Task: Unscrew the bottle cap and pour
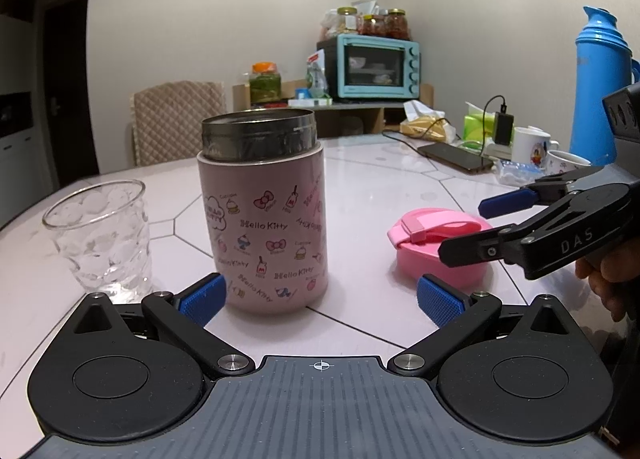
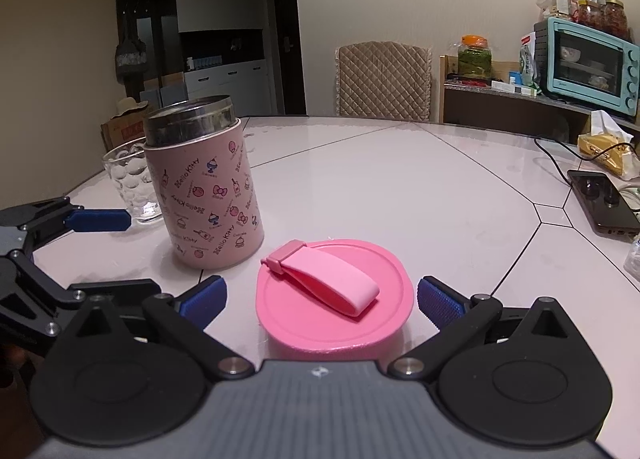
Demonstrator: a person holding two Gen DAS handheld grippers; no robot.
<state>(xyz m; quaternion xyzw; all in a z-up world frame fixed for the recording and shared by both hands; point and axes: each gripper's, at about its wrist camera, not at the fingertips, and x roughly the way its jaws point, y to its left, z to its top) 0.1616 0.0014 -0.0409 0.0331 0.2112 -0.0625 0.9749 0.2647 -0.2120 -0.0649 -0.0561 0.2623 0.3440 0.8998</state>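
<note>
A pink Hello Kitty bottle (image 1: 266, 219) stands upright on the white table, its steel mouth uncapped. It also shows in the right wrist view (image 2: 208, 195). Its pink cap (image 2: 334, 299) with a strap lies flat on the table right of the bottle, also seen in the left wrist view (image 1: 440, 243). A clear dimpled glass (image 1: 104, 235) stands left of the bottle. My left gripper (image 1: 320, 299) is open, its pads on either side of the bottle's base, apart from it. My right gripper (image 2: 320, 299) is open around the cap, not touching it.
The white table (image 2: 400, 187) holds a phone (image 2: 604, 203) with a cable, tissue packs, mugs (image 1: 532, 145) and a blue thermos (image 1: 600, 91) at the right. A quilted chair (image 2: 384, 79) stands behind. A teal oven (image 1: 376, 67) sits on a side shelf.
</note>
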